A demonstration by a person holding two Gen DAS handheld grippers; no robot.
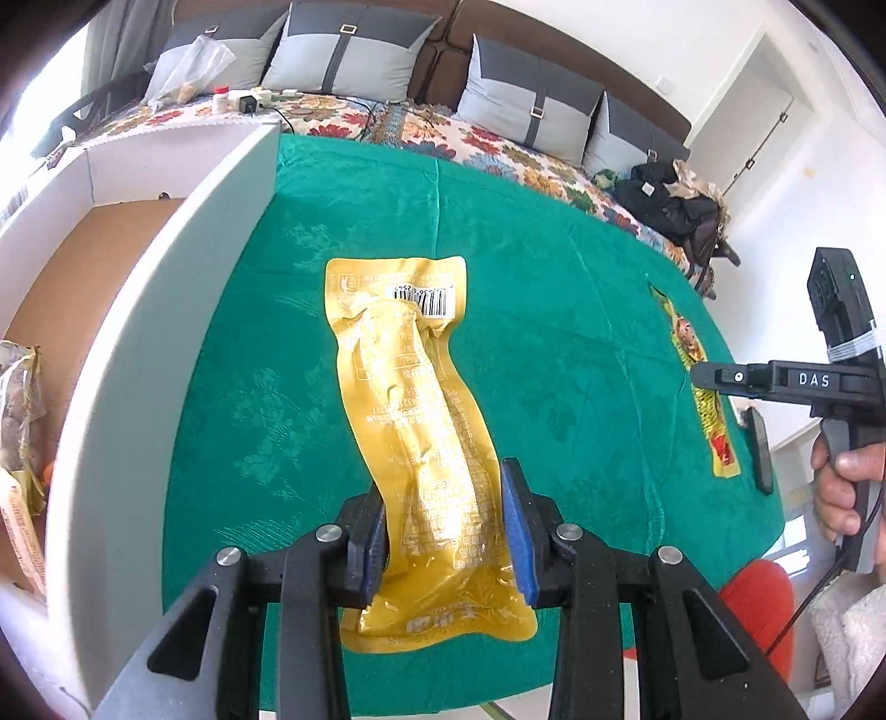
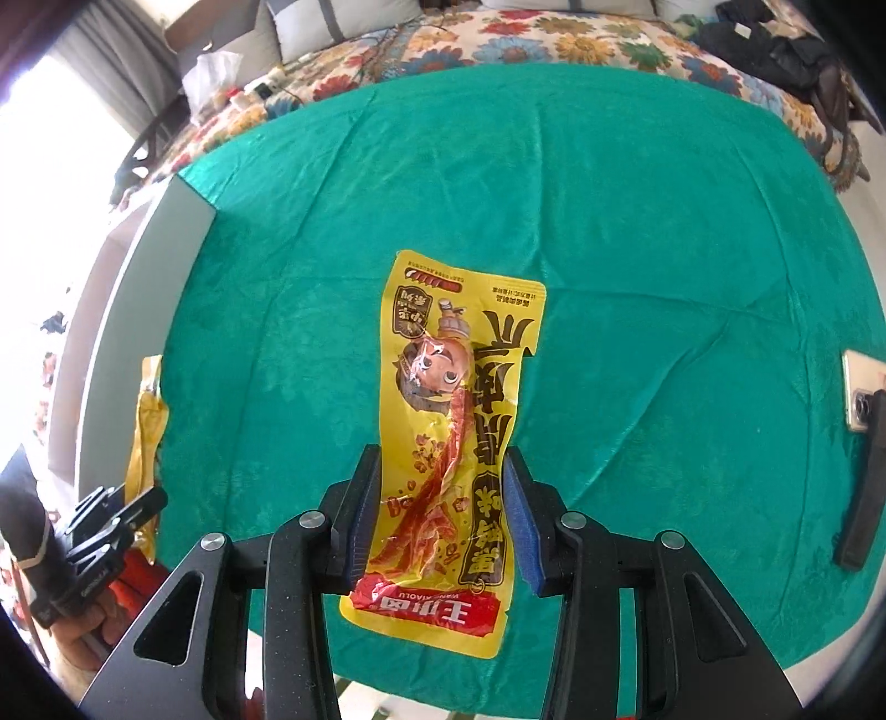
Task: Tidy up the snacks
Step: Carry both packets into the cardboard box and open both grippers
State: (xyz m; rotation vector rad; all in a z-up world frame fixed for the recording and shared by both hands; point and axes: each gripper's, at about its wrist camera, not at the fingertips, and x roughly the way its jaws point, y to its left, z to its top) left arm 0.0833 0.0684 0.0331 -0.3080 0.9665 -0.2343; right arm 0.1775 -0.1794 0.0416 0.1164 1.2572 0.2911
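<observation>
At far left, a white-walled cardboard box [image 1: 166, 310] stands on a table draped in a green cloth [image 1: 554, 277], with snack packets [image 1: 19, 421] already lying inside it. Just right of the box, the left gripper [image 1: 443, 531] has its blue pads pressed against both sides of a gold snack packet [image 1: 410, 399] near its lower end; the packet hangs between the jaws above the cloth, barcode end pointing away. Farther right, the right gripper [image 2: 440, 515] is clamped in the same way on a yellow snack packet [image 2: 448, 421] (a cartoon face and a red band are printed on it), also held over the cloth. A hand [image 1: 841, 487] grips the right tool's handle at the edge of the left wrist view. At far right, a phone [image 2: 861, 399] lies on the cloth beside a black bar [image 2: 864, 498]. Behind the table runs a sofa with a floral cover [image 1: 498, 138] and grey cushions [image 1: 354, 50].
</observation>
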